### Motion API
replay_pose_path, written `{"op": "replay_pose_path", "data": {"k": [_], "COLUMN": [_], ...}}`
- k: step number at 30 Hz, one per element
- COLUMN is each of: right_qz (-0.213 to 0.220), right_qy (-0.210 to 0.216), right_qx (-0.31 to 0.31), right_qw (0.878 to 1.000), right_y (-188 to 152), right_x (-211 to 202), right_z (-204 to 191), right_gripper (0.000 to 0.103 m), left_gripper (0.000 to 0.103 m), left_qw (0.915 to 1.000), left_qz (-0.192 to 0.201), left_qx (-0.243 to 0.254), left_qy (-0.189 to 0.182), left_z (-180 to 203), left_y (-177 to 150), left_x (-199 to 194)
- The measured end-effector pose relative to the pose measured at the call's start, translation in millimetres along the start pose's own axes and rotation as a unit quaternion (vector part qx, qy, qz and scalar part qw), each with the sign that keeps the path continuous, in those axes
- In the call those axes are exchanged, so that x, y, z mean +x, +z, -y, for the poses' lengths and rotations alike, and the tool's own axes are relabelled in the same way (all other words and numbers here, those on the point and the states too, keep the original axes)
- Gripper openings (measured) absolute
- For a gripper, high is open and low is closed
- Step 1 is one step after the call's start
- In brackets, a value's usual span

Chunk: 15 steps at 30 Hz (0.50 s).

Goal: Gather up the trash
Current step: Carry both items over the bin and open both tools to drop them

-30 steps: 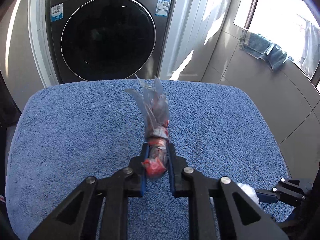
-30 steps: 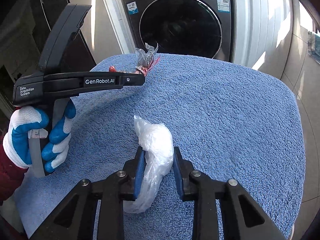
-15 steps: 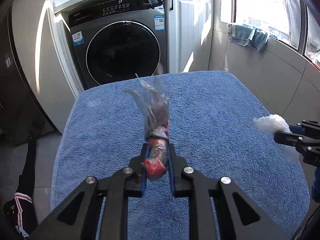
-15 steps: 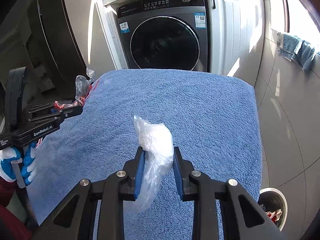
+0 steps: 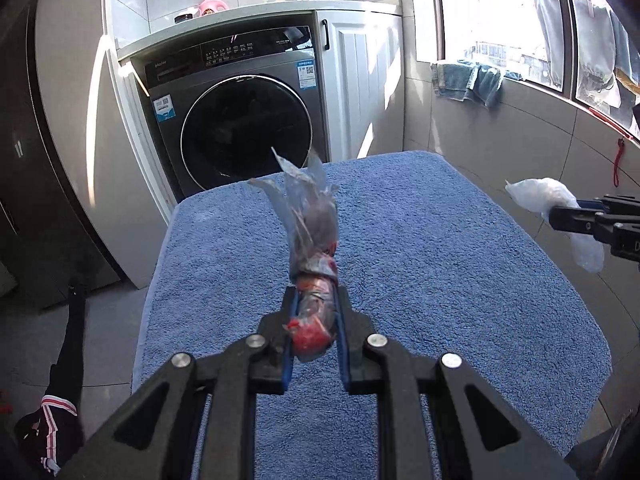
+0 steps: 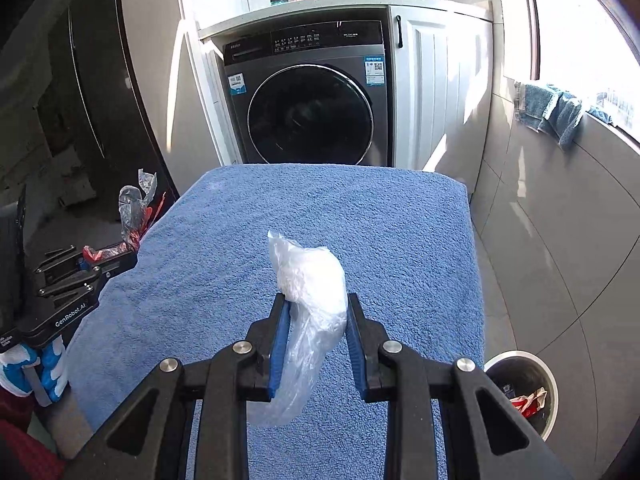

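Right, we've got both bits of trash in hand. Our wrapper (image 5: pixel 314 264), clear film with red print, sits clamped between the left gripper's (image 5: pixel 314 320) blue pads, sticking out toward twelve o'clock above the towel (image 5: pixel 440 280). Our white bag (image 6: pixel 310 304) is pinched in the right gripper (image 6: pixel 316 312), its tail drooping toward six. No litter shows on the towel, so by our reckoning pickup is done and only the drop is left. Only the right view gives us the bin (image 6: pixel 524 390), down at four o'clock on the floor beside the towel's edge, with scraps already inside. It also catches our gloved hand (image 6: pixel 36 368) at eight. Meanwhile the left view alone shows the window (image 5: pixel 500 20) at two and dark clothing (image 5: pixel 56 392) on the floor at eight.
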State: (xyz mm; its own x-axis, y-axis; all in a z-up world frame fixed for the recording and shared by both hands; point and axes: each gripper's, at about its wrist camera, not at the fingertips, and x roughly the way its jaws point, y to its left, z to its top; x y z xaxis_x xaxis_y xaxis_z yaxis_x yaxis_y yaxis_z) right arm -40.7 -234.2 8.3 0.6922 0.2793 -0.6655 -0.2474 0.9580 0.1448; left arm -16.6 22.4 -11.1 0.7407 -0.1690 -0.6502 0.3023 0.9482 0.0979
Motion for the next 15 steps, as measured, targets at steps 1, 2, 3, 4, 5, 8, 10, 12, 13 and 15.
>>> {"op": "replay_pose_path", "data": {"k": [1,2,3,4,5,8,10,12,13,15], "right_qz": [0.003,0.005,0.008,0.011,0.014,0.023,0.029,0.036,0.039,0.045], "right_qy": [-0.002,-0.004,-0.006,-0.008,-0.009,-0.012,-0.014,-0.014,-0.014,-0.015], "right_qx": [-0.001,-0.003,-0.003,-0.004,-0.004,-0.004,-0.003,-0.001,0.0,0.003], "right_qw": [1.0,1.0,1.0,1.0,1.0,1.0,0.999,0.999,0.999,0.999], "right_y": [-1,-1,-2,-2,-3,-5,-6,-7,-8,-10], "right_x": [-4,-8,-12,-15,-20,-31,-38,-44,-47,-52], "right_z": [-3,-4,-6,-7,-8,-10,-10,-6,-4,0], "right_gripper": [0.026,0.026,0.026,0.026,0.026,0.026,0.026,0.026,0.026,0.026], "left_gripper": [0.016,0.016,0.016,0.016,0.016,0.016,0.016,0.016,0.016,0.016], "left_qw": [1.0,1.0,0.9999,0.9999,0.9998,0.9996,0.9995,0.9993,0.9992,0.999], "left_qz": [0.003,0.007,0.011,0.015,0.018,0.027,0.03,0.035,0.037,0.039], "left_qx": [0.0,0.001,0.002,0.003,0.003,0.006,0.009,0.014,0.015,0.019], "left_qy": [-0.001,-0.001,-0.001,-0.001,-0.001,0.0,0.003,0.007,0.009,0.011], "left_z": [0,1,1,2,2,3,4,7,9,13], "left_y": [-1,-2,-3,-4,-5,-7,-8,-8,-7,-6], "left_x": [-4,-8,-13,-17,-22,-33,-40,-47,-49,-54]}}
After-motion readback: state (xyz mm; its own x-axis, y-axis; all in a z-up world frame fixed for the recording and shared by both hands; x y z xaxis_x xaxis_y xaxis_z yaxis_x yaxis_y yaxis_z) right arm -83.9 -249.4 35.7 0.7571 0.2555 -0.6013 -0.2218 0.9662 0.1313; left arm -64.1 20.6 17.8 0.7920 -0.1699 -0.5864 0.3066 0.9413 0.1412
